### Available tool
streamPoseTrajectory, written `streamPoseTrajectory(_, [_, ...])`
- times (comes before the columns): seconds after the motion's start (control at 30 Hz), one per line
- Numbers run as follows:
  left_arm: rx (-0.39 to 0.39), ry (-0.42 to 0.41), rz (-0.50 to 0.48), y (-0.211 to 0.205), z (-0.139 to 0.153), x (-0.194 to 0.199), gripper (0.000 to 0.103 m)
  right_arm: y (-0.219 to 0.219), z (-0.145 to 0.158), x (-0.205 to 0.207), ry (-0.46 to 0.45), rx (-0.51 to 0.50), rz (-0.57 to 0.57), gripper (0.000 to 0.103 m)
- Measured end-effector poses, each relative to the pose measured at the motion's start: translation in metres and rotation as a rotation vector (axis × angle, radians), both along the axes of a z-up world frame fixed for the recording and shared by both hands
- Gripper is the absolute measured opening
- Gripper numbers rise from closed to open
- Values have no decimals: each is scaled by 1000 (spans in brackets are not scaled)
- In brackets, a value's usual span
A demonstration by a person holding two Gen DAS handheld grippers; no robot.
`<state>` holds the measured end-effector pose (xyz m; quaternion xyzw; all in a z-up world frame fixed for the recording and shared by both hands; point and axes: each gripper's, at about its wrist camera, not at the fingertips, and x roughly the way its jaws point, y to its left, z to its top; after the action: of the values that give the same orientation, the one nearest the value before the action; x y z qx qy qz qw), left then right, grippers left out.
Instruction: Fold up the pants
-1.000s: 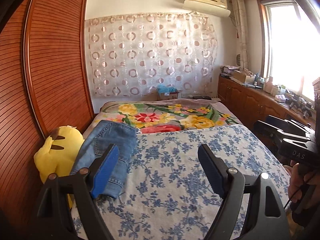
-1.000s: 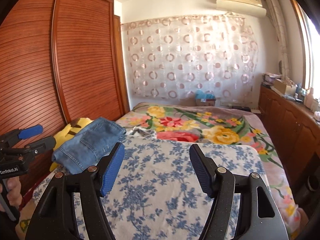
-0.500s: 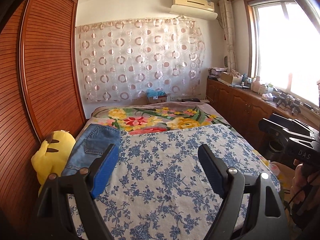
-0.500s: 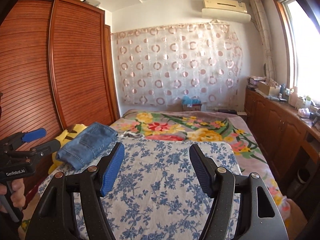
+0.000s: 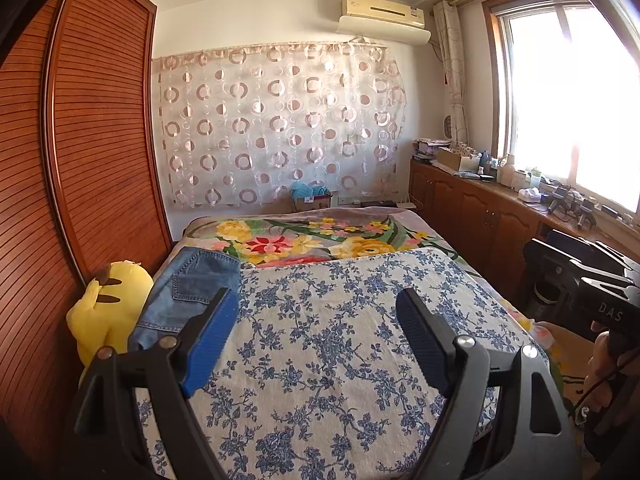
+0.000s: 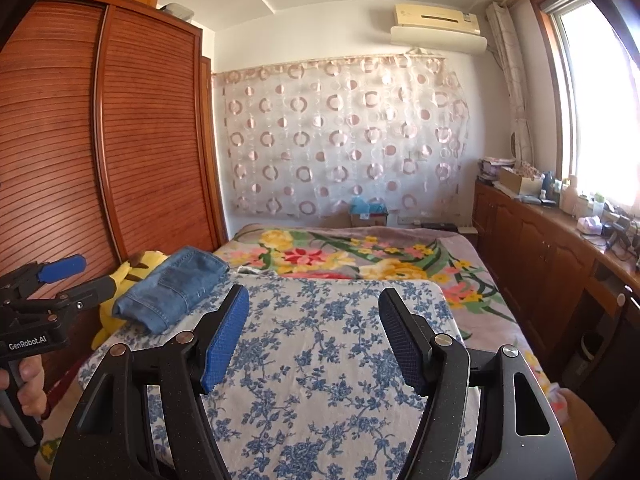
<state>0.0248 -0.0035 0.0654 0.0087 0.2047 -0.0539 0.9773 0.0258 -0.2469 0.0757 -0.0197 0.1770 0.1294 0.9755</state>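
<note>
Left wrist: jeans (image 5: 192, 292) left of jaws (apart).

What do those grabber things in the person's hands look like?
Both are black plastic. The left gripper and right gripper each have two fingers with bumpy blue pads. One body says GenRobot.AI, the other DAS, in white. A thin dark cable hangs by the right hand.

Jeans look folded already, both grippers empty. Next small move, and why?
Probably none on the jeans: they lie as a compact folded stack at the bed's left edge, beside the yellow plush toy. The left hand-held gripper and right hand-held gripper stand open and empty over the blue floral sheet, well short of the jeans. I'd set them down.
</note>
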Motion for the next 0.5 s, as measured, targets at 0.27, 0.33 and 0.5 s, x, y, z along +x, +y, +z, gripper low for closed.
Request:
streamPoseTrajectory(0.27, [3, 29, 10, 2, -15, 2, 82, -3, -17, 2, 22, -7, -32, 69])
streamPoseTrajectory(0.33, [0, 33, 12, 1, -16, 2, 82, -5, -19, 3, 27, -7, -37, 69])
streamPoseTrajectory(0.5, [-1, 33, 13, 1, -16, 3, 82, -7, -21, 4, 37, -1, -43, 69])
